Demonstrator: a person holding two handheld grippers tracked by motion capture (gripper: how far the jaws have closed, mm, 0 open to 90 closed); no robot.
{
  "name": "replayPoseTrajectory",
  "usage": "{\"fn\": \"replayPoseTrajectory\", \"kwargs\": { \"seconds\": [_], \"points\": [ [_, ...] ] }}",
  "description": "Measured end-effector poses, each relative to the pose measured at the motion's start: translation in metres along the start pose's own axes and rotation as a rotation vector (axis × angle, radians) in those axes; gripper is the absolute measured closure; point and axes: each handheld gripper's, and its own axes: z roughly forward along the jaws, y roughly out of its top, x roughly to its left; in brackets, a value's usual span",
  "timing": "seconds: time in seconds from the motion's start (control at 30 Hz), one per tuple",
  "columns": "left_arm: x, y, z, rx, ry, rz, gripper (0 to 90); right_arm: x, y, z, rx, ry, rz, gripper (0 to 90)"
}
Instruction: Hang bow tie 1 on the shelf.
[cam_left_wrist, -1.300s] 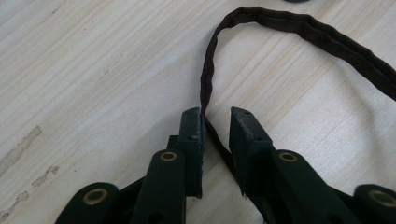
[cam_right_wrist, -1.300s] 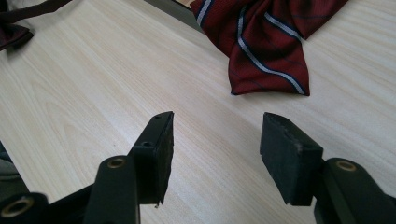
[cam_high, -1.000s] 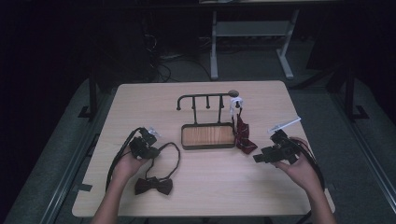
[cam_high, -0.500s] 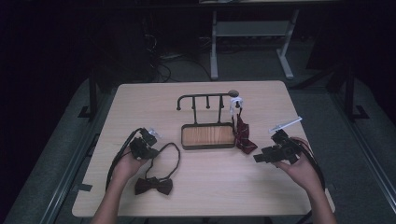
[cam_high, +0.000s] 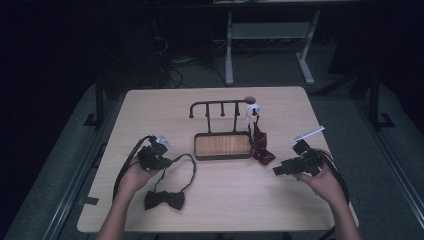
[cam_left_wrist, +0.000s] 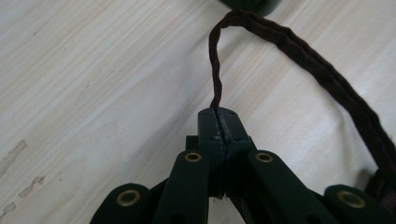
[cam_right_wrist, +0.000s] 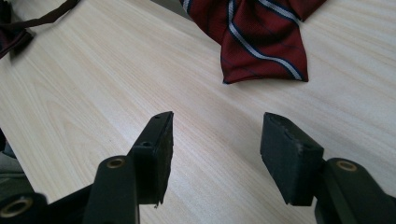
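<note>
A dark bow tie (cam_high: 165, 200) lies near the table's front left, and its thin strap (cam_high: 186, 167) loops up toward the rack. My left gripper (cam_high: 161, 160) is shut on that strap (cam_left_wrist: 215, 79), which is pinched between the jaw tips of the left gripper (cam_left_wrist: 218, 116). A red striped tie (cam_high: 260, 145) hangs from the right end of the black rack (cam_high: 222, 105) and spills onto the table. My right gripper (cam_high: 278, 170) rests at the right, open, with bare wood between its jaws. In the right gripper view, the right gripper (cam_right_wrist: 215, 140) points toward the striped tie (cam_right_wrist: 261, 42).
The rack stands on a wooden tray base (cam_high: 222, 145) at the table's middle. A white clip (cam_high: 252, 109) sits at the rack's right end. A cable trails from each gripper. The table's front edge (cam_high: 225, 231) runs close to both hands.
</note>
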Motion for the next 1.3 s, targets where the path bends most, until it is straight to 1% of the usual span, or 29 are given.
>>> {"fn": "replayPoseTrajectory", "kwargs": {
  "seconds": [0.07, 0.1, 0.17, 0.23, 0.27, 0.3, 0.33, 0.37, 0.57, 0.63, 0.8, 0.83, 1.13, 1.17, 1.23, 1.3],
  "points": [
    [-0.002, 0.001, -0.003, -0.007, -0.007, 0.002, 89.6, 0.000, 0.000, -0.001, -0.001, 0.004, 0.006, 44.1],
    [-0.002, 0.001, -0.005, -0.012, -0.009, 0.007, 89.6, -0.001, 0.000, -0.001, -0.002, 0.002, 0.002, 44.1],
    [-0.003, 0.002, -0.008, -0.022, -0.015, 0.005, 89.6, -0.001, -0.001, -0.001, -0.001, 0.002, 0.008, 44.1],
    [-0.003, 0.003, -0.011, -0.029, -0.019, 0.014, 89.6, -0.002, -0.001, -0.001, -0.001, 0.003, 0.008, 44.1],
    [-0.004, 0.003, -0.012, -0.030, -0.020, 0.010, 89.6, -0.003, -0.002, -0.001, -0.001, 0.003, 0.007, 44.1],
    [-0.004, 0.004, -0.013, -0.033, -0.021, 0.020, 89.6, -0.003, -0.002, -0.001, 0.002, 0.003, 0.008, 44.1],
    [-0.005, 0.004, -0.013, -0.036, -0.025, 0.015, 89.6, -0.003, -0.002, 0.000, 0.002, 0.003, 0.008, 44.1],
    [-0.004, 0.005, -0.013, -0.036, -0.026, 0.025, 89.6, -0.004, -0.003, 0.000, 0.001, 0.003, 0.007, 44.1],
    [-0.007, 0.007, -0.017, -0.044, -0.036, 0.034, 89.6, -0.004, -0.003, -0.001, -0.003, 0.005, 0.013, 44.1],
    [-0.007, 0.007, -0.017, -0.051, -0.040, 0.030, 89.6, -0.004, -0.003, -0.001, 0.000, 0.005, 0.015, 44.1],
    [-0.011, 0.010, -0.021, -0.059, -0.047, 0.040, 89.6, -0.005, -0.004, 0.001, 0.004, 0.005, 0.013, 44.1],
    [-0.011, 0.010, -0.022, -0.055, -0.047, 0.048, 89.6, -0.005, -0.004, 0.000, 0.002, 0.006, 0.014, 44.1],
    [-0.013, 0.011, -0.027, -0.075, -0.064, 0.050, 89.6, -0.005, -0.003, 0.000, 0.005, 0.007, 0.016, 44.1],
    [-0.013, 0.011, -0.028, -0.074, -0.067, 0.058, 89.6, -0.005, -0.004, 0.000, 0.006, 0.008, 0.018, 44.1],
    [-0.014, 0.012, -0.030, -0.086, -0.071, 0.057, 89.7, -0.006, -0.004, 0.000, 0.004, 0.005, 0.018, 44.1],
    [-0.015, 0.013, -0.031, -0.086, -0.076, 0.065, 89.7, -0.007, -0.004, -0.001, 0.002, 0.003, 0.020, 44.1]
  ]
}}
